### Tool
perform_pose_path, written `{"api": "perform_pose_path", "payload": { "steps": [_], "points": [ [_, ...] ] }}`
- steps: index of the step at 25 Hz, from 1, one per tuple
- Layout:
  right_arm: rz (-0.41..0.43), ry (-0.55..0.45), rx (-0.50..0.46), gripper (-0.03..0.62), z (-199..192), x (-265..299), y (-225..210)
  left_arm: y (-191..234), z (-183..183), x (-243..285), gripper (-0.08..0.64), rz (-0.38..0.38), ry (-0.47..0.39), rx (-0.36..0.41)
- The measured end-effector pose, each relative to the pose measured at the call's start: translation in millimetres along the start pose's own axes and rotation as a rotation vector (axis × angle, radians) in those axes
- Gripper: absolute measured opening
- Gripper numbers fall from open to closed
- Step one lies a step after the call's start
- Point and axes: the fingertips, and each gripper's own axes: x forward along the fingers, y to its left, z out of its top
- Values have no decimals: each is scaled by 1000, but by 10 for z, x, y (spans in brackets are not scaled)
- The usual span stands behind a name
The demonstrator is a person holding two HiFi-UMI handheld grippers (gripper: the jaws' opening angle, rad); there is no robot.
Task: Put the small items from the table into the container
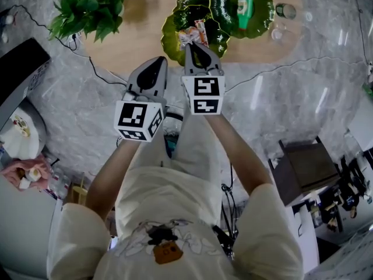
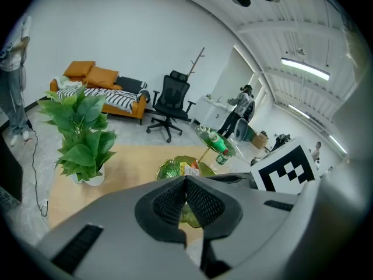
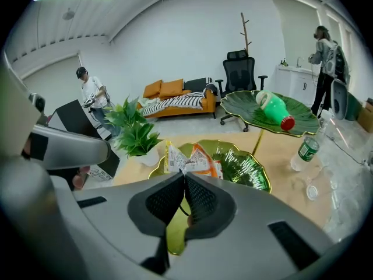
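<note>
Plain white walls (image 2: 134, 34) are enclosing a bright room where long ceiling strip lights (image 2: 305, 69) are glowing, and an orange sofa (image 2: 102, 98) with a striped throw is sitting against the far wall beside a black office chair (image 2: 173, 104) and a bare branch-like coat stand (image 2: 197, 63). A light wooden table (image 1: 128, 45) is standing on a grey marble-patterned floor (image 1: 280, 98) that is catching streaks of light, with a dark low table (image 1: 309, 165) sitting near it.
</note>
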Motion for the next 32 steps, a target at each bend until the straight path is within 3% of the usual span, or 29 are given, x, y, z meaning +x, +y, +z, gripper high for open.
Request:
{"api": "perform_pose_path", "payload": {
  "steps": [8, 32],
  "points": [
    [-26, 21, -17, 12, -42, 127, -2, 34, -57, 22, 8, -4, 10, -7],
    [-67, 1, 70, 58, 35, 74, -59, 120, 59, -13, 8, 5, -5, -13]
  ]
}}
